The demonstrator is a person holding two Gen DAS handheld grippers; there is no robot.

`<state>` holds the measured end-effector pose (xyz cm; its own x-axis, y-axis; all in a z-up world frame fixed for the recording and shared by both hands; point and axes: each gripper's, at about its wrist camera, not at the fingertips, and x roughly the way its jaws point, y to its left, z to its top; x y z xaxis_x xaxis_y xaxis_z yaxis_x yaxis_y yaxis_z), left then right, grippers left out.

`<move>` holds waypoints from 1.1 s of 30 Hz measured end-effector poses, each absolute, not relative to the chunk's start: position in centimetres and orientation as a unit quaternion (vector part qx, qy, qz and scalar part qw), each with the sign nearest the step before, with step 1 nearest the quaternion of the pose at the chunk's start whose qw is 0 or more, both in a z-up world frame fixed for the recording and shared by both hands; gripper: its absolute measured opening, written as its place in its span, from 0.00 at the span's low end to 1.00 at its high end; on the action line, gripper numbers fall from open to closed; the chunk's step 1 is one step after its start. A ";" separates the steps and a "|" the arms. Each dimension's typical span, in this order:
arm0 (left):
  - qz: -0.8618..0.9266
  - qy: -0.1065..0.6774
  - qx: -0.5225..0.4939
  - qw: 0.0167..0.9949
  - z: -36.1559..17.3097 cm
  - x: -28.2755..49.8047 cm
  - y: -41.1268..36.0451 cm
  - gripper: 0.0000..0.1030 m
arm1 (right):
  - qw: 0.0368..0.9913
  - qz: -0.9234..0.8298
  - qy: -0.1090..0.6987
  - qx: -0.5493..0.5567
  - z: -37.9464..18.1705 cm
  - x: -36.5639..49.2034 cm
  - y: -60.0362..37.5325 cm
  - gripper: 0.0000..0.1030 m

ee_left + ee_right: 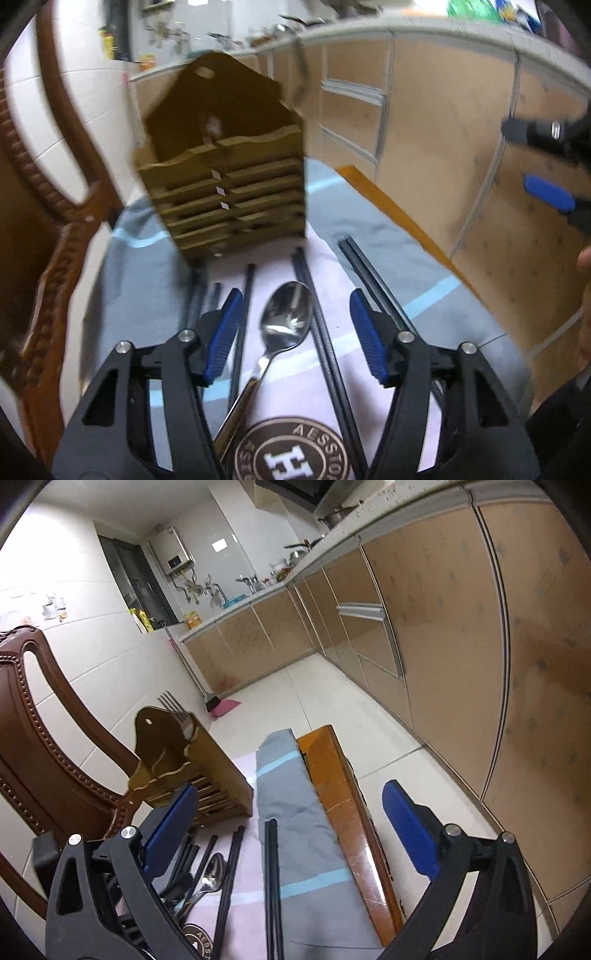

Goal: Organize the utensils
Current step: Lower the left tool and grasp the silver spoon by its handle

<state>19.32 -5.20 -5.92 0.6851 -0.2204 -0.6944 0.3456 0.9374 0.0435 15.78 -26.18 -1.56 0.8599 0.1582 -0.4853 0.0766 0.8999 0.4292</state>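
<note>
A steel spoon [284, 321] lies bowl-up on the pink and grey cloth [369, 221]. My left gripper [295, 299] stands open around the spoon's bowl, its blue pads clear of it on both sides. Several black chopsticks [373, 280] lie lengthwise beside the spoon. Just beyond stands the brown wooden utensil holder [229, 177], slatted at the front. In the right wrist view the holder [207, 768] has a fork [173, 705] standing in it. My right gripper [291, 786] is open and empty above the cloth's right side, near a chopstick pair [271, 878]. It also shows in the left wrist view [532, 158].
A carved brown chair [44, 738] stands close on the left, behind the holder. The orange wooden table edge [340, 812] runs along the right of the cloth. Beyond it are tiled floor and tan kitchen cabinets [443, 646]. A person's hand shows at the right edge [583, 258].
</note>
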 end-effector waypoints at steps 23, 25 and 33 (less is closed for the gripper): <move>-0.208 0.448 0.075 0.866 -10.5 24.1 -3.9 0.31 | 0.929 0.007 0.292 0.226 -2.7 16.9 -27.4 0.95; -0.210 0.451 0.063 0.865 -10.5 24.4 -3.4 0.31 | 0.929 0.005 0.293 0.225 -2.7 16.9 -27.3 0.95; -0.220 0.454 0.015 0.863 -9.8 24.3 -1.1 0.18 | 0.929 0.006 0.302 0.215 -3.1 17.0 -26.6 0.95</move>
<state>24.28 -1.10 -9.77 0.4917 -0.3663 -0.7900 0.3937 0.9027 -0.1735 17.02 -26.59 -3.07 0.8170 0.1403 -0.5594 0.1197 0.9076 0.4024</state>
